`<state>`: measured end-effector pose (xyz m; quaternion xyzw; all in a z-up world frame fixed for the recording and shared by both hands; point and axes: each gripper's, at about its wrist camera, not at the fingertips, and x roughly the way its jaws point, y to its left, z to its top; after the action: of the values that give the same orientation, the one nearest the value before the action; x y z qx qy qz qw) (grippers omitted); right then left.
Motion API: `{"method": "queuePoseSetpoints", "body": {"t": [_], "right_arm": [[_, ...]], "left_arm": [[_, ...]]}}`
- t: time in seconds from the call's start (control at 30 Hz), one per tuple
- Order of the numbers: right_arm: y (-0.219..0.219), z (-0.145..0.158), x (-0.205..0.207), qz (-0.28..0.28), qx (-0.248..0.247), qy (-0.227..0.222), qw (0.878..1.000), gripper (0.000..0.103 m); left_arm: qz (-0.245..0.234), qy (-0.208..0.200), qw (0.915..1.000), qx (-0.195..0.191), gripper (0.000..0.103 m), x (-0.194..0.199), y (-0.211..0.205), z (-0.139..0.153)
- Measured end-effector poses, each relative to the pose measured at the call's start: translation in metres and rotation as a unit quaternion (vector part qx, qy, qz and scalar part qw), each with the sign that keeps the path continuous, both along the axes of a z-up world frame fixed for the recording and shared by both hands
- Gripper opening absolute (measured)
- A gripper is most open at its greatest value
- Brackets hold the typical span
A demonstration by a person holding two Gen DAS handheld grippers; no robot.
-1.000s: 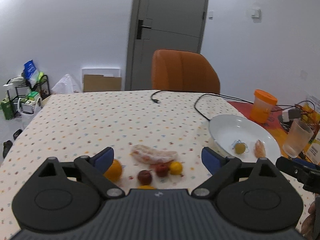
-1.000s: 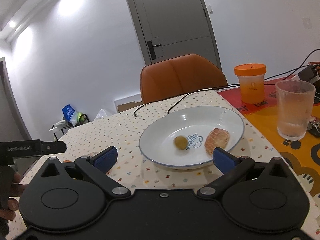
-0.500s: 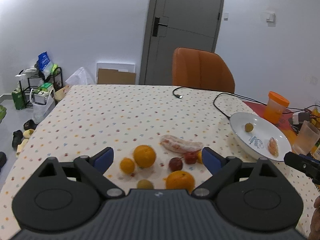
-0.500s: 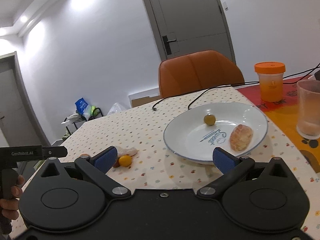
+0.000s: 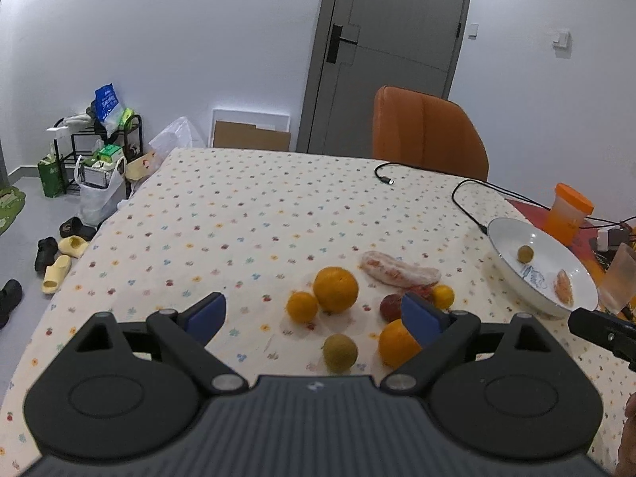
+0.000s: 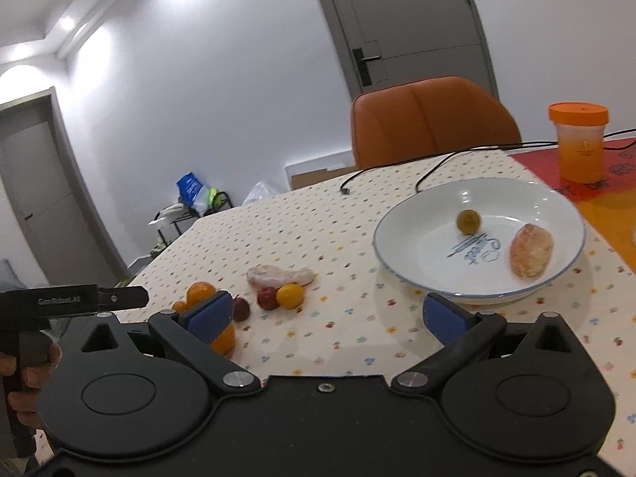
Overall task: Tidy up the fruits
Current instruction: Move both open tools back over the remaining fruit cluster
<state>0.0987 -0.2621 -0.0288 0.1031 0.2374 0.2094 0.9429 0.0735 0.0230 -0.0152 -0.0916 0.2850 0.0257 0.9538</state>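
Both your grippers — left gripper (image 5: 314, 314), right gripper (image 6: 328, 316) — hang spread wide, empty, above the table. Loose fruits (image 5: 335, 289) cluster left of the plate (image 6: 417, 202), which holds two pieces — presumably the collection point.

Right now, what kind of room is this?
Likely a home dining room: a table with a floral cloth, slippers on the floor, a cluttered rack by the wall, an orange chair.
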Motion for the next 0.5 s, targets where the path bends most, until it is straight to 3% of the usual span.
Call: {"method": "queuePoseSetpoints", "body": {"t": [0.33,0.5], "right_arm": [[0.021,-0.003,0.003,0.053,-0.001,0.003,0.999,0.101],[0.036,-0.007,0.008,0.076,-0.009,0.013,0.997,0.085]], "left_arm": [[-0.001,0.007,0.9999,-0.009,0.091,-0.001,0.006,-0.015],[-0.006,0.007,0.9999,-0.008,0.088,0.0,0.005,-0.023]]}}
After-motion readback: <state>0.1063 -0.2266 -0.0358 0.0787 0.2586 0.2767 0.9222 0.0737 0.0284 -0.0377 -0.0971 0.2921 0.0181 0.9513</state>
